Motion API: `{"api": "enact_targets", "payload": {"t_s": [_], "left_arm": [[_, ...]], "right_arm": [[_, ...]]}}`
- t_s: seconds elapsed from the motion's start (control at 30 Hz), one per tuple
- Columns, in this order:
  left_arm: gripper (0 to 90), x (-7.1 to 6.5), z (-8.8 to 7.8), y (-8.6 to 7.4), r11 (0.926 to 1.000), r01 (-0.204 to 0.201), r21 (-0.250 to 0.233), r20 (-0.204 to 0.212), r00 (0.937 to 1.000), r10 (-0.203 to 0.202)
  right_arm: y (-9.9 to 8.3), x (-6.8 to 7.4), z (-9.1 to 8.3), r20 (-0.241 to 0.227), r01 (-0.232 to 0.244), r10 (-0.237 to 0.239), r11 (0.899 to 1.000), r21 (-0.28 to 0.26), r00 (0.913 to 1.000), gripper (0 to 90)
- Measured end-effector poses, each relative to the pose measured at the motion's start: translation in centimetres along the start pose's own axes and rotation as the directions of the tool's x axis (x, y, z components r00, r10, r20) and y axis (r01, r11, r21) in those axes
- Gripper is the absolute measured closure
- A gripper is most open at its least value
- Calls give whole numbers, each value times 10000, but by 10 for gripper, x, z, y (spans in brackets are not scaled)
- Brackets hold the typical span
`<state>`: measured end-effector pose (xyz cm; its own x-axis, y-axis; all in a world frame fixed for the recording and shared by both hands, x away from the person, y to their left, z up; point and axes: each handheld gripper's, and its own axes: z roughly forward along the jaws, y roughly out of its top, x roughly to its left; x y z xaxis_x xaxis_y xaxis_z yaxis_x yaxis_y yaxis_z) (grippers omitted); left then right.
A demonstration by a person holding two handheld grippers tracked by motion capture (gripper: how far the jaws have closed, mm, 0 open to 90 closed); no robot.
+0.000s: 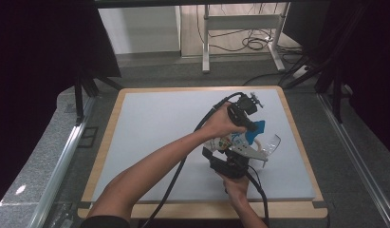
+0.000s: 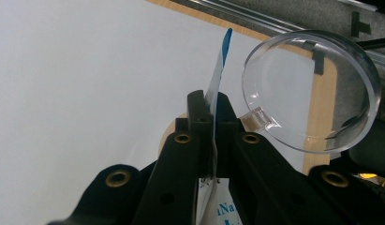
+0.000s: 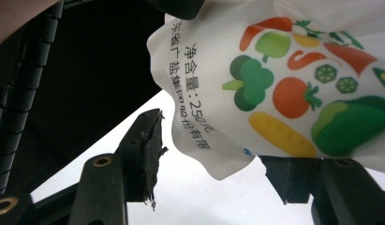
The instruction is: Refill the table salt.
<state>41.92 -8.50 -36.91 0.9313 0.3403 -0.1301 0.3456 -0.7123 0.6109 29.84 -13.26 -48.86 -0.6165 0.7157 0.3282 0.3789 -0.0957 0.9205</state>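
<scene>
A white pouch (image 1: 233, 141) printed with vegetables (image 3: 293, 89) has a blue top edge (image 2: 226, 42) and hangs above the white table top (image 1: 159, 137). My left gripper (image 1: 252, 127) comes in from above; in the left gripper view it (image 2: 212, 105) is shut on the pouch's thin upper edge. My right gripper (image 1: 226, 151) points up at the pouch from the near side. In the right gripper view its jaws (image 3: 211, 145) stand apart, with the pouch's lower corner hanging between them and the left pad clear of it.
A clear round plastic cup (image 1: 272, 143) sits just right of the pouch, large in the left gripper view (image 2: 316, 89). The table's wooden rim (image 1: 301, 142) runs close beyond it. Black cables trail from both grippers toward the near edge.
</scene>
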Motion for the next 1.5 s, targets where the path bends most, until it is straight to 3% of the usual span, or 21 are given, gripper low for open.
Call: {"api": "enact_targets", "payload": {"t_s": [1.5], "left_arm": [[900, -1, 4, 1, 9999, -80, 152, -14, 10000, 80]], "right_arm": [[2, 0, -2, 79, 102, -102, 9999, -73, 9999, 431]]}}
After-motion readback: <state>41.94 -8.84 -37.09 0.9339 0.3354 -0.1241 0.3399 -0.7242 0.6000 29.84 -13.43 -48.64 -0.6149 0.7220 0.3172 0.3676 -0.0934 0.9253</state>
